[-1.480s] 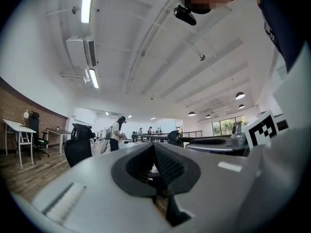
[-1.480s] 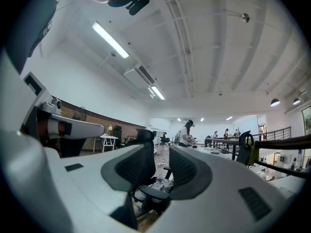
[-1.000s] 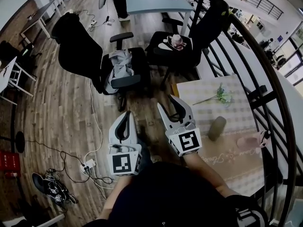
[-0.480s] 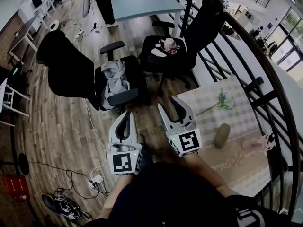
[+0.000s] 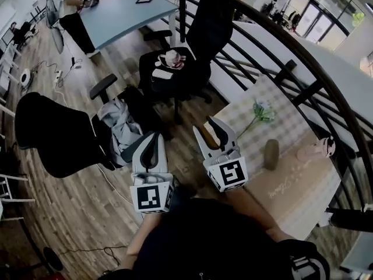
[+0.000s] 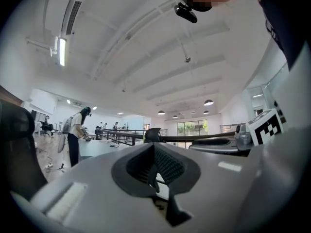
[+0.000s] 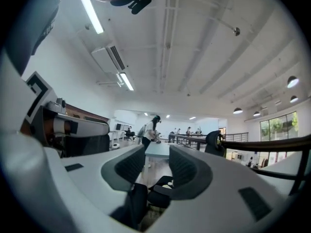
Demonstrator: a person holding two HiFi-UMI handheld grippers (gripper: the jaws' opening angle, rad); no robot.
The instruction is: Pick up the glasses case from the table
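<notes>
Left gripper [image 5: 152, 137] pointing level over the wooden floor [image 5: 76, 214], jaws pressed together, nothing between them (own view agrees). Right gripper [image 5: 206, 126] level too, tips against the table's left corner, jaws partly apart and empty, with only a black office chair [image 7: 155, 197] showing through the gap. Glasses case [image 5: 271, 154] lying flat on the table [image 5: 303, 191] by the edge of the checked cloth, off to the right of the right gripper, untouched and well apart from both. Flower sprig [image 5: 260, 111] beyond the case, pink item [image 5: 315, 150] to its right.
</notes>
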